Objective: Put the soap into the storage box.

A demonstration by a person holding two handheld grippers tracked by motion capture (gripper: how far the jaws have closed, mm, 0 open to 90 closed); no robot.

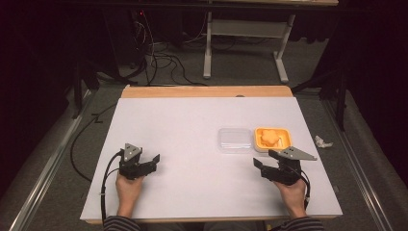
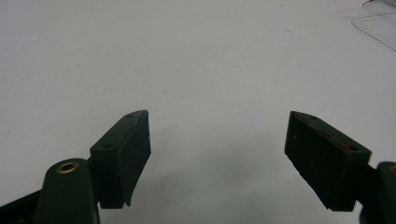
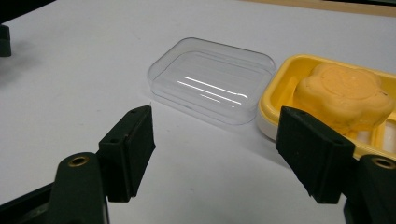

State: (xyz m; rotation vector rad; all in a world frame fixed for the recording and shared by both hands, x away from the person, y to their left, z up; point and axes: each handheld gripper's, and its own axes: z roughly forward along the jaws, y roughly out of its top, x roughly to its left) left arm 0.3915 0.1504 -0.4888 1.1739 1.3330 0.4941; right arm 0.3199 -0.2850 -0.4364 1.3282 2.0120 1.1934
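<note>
Yellow soap dish (image 1: 284, 142) with an orange flower-shaped soap (image 1: 270, 137) sits right of centre, touching a clear plastic lid (image 1: 234, 140).
Both grippers rest low in the frame, left gripper (image 1: 152, 162) and right gripper (image 1: 262, 162) spread wide, holding nothing, on the white table (image 1: 183, 125).

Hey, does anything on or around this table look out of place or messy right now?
Mostly tidy. The clear lid lies off the yellow soap dish, beside it, so the orange soap sits uncovered. A crumpled white scrap lies on the floor past the table's right edge.
</note>
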